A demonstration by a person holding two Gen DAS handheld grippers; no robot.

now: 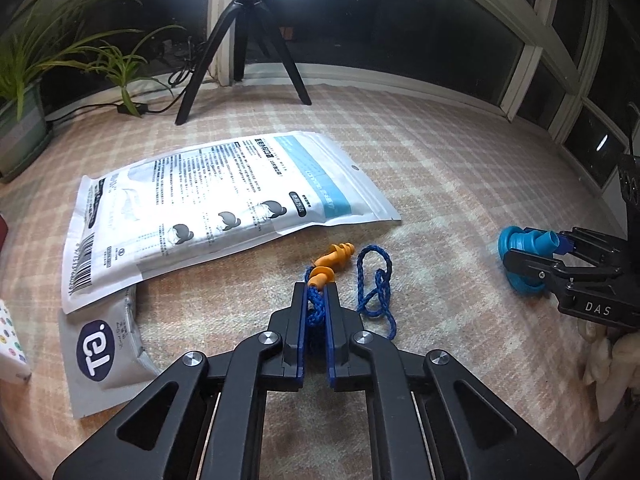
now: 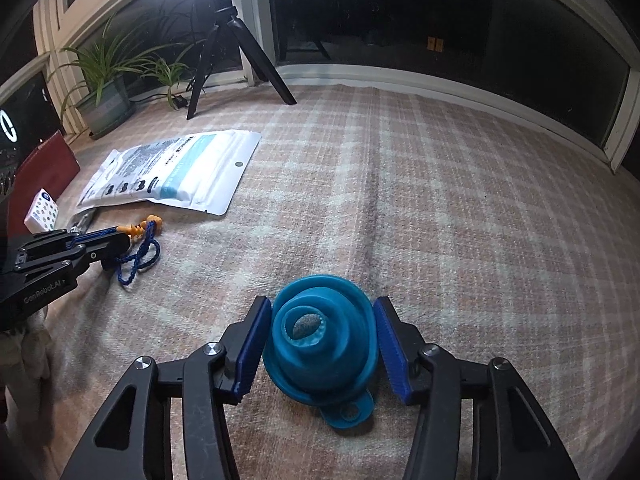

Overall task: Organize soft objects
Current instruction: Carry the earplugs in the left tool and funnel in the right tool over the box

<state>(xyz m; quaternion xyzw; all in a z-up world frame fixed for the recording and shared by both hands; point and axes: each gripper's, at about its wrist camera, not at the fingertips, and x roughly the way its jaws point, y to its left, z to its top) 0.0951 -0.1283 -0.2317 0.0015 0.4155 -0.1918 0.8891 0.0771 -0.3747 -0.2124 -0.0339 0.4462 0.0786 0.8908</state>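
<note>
My left gripper (image 1: 316, 294) is shut on the blue cord (image 1: 374, 288) of the orange earplugs (image 1: 328, 266), which lie on the checked cloth (image 1: 440, 184) just past its tips. It also shows in the right wrist view (image 2: 120, 246). My right gripper (image 2: 320, 320) stands around a blue collapsible silicone funnel (image 2: 320, 344) resting on the cloth, jaws spread at its sides, the left pad (image 2: 252, 344) touching, the right pad (image 2: 394, 344) close. The funnel also shows in the left wrist view (image 1: 520, 248).
A white face-mask packet (image 1: 224, 200) lies ahead left, over a grey pouch (image 1: 100, 356). A small dotted box (image 1: 10, 336) and a red item (image 2: 44, 168) sit far left. A black tripod (image 1: 244, 40), potted plants (image 1: 24, 120) and windows line the back.
</note>
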